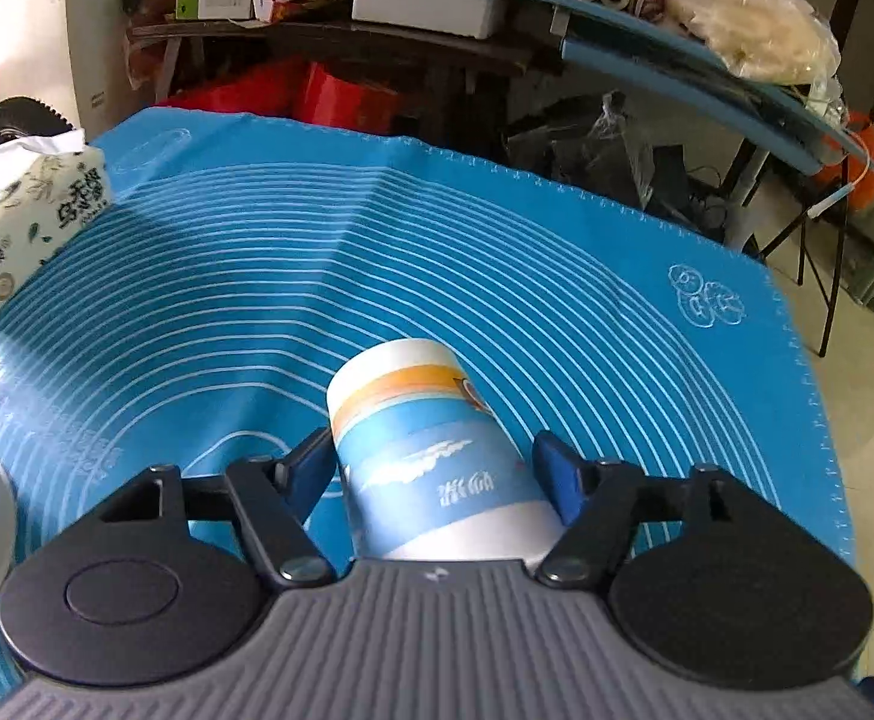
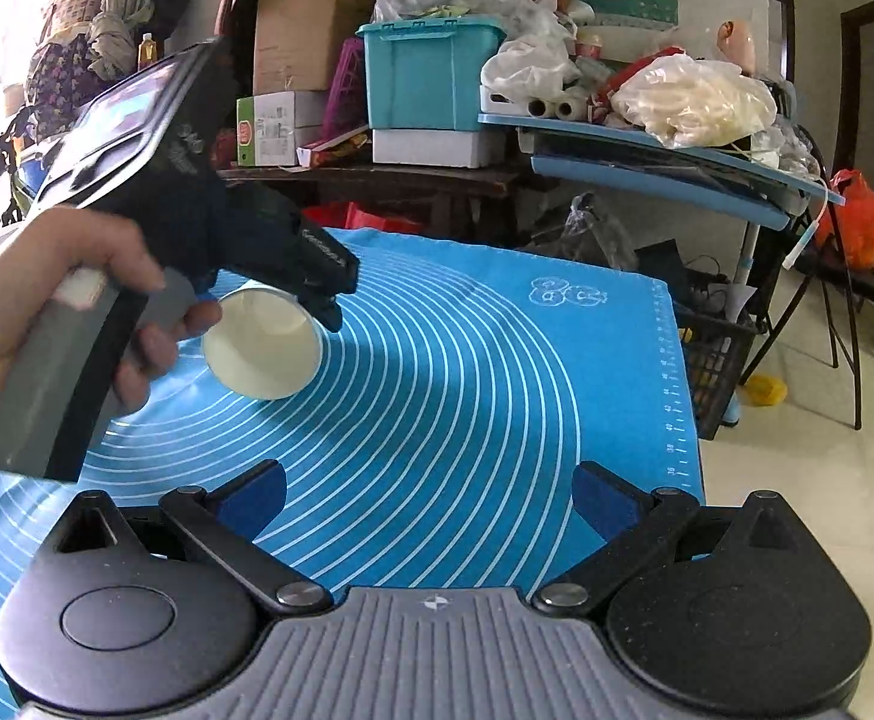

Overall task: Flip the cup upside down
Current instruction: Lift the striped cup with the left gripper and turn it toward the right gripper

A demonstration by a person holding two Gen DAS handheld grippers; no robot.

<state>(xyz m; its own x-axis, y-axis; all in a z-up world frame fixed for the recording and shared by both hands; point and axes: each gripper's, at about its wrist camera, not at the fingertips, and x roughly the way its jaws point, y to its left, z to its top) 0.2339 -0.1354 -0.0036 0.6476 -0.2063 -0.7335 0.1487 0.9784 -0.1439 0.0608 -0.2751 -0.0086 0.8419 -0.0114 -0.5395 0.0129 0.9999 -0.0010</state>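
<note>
Above the blue mat [image 1: 497, 252] on the bench, my left gripper [image 1: 434, 468] is clamped on the paper cup [image 1: 431, 450] around its middle, holding it tilted in the air. In the right view its open mouth faces sideways, so I judge the flip half done. My right gripper [image 2: 431, 498] hangs spread wide and empty, clear of the turn. A tissue box [image 1: 29, 216] sits at the mat's far left, well apart; nothing blocks the landing spot.

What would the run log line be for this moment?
left gripper: shut on cup | cup: lifted over mat, tilted, mouth toward right camera | right gripper: open, empty | flip: in progress
</note>
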